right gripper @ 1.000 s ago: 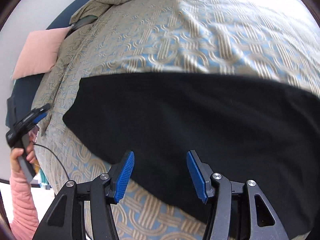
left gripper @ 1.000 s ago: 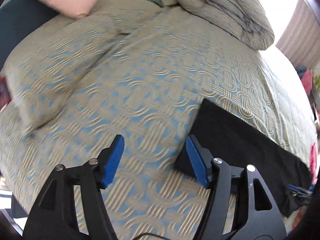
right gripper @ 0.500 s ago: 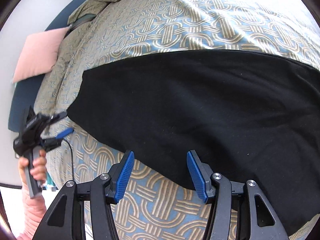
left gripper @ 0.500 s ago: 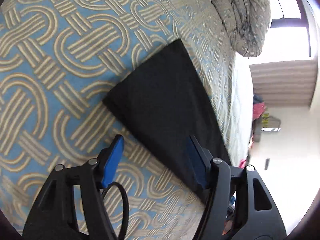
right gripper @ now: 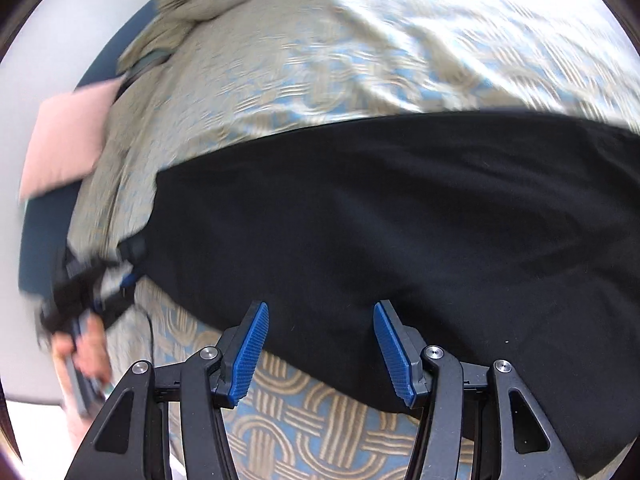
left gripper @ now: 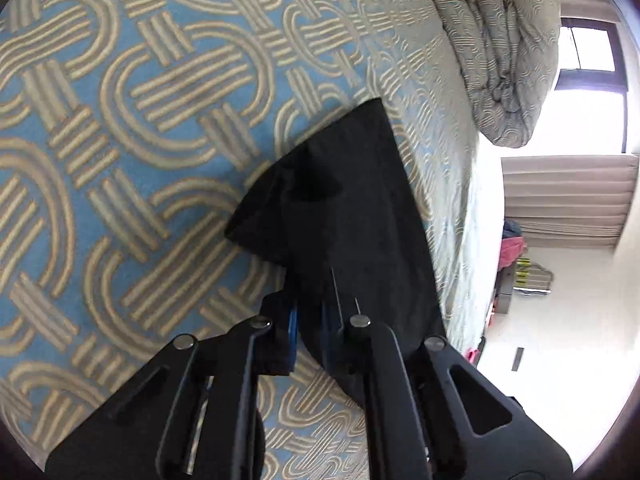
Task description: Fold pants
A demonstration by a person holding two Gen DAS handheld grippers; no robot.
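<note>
While its jaws are closing on the near edge of the black pants (left gripper: 352, 216), the left gripper (left gripper: 310, 330) sits low at the bottom centre of the left wrist view, blue pads almost together with dark cloth bunched between them and a corner of fabric puckered up just above. From there the pants run toward the lower right of that frame, lying flat on the blue-and-tan patterned bedspread (left gripper: 132, 128); a rumpled duvet (left gripper: 500, 48) is heaped at the upper right. In the right wrist view the right gripper (right gripper: 320, 344) hangs with its jaws apart over the pants' lower edge, nothing between them (the cloth lies beneath, not pinched), and the garment fills the middle of the frame from left to right. A pink pillow (right gripper: 68, 140) shows at the left edge.

The likely trouble is a shallow bite: if the left pads hold only the top layer, lifting would peel the layers apart and spoil the fold. They could also snag the bedspread and drag it along.
</note>
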